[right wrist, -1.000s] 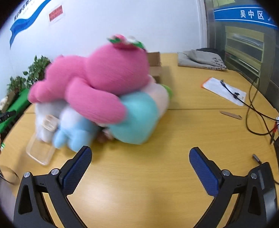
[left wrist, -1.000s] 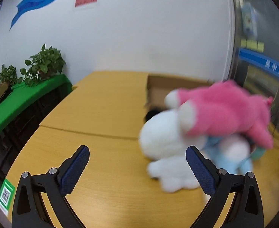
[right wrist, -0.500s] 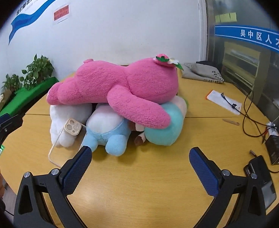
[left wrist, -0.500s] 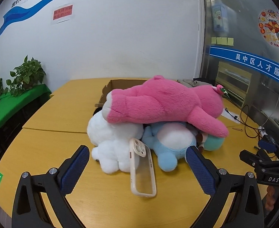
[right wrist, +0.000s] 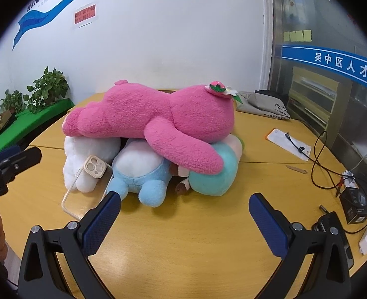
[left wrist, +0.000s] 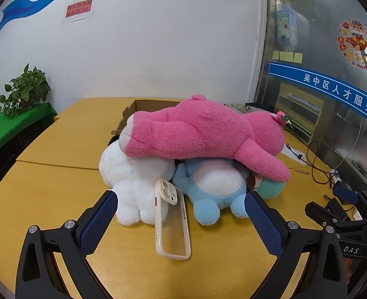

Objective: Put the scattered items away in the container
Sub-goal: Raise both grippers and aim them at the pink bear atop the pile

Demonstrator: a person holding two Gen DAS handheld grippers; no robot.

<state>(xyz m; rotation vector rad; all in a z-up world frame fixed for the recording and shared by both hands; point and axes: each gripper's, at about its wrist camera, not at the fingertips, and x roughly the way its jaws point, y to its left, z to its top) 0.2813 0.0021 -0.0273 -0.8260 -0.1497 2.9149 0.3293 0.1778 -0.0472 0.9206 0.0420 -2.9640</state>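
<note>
Both cameras sit a little closer to the toy pile than half a second ago, and nothing in the pile has moved. Left gripper [left wrist: 181,219] and right gripper [right wrist: 184,220] are both wide apart and hold nothing. A big pink plush bear [left wrist: 203,132] lies on top of a fluffy white plush [left wrist: 133,174] and a light blue plush [left wrist: 215,186]. A clear phone case with a cream rim [left wrist: 172,220] leans on them. The brown cardboard box [left wrist: 143,107] waits behind. Pulling a bottom toy could tip the bear off or knock the case flat.
</note>
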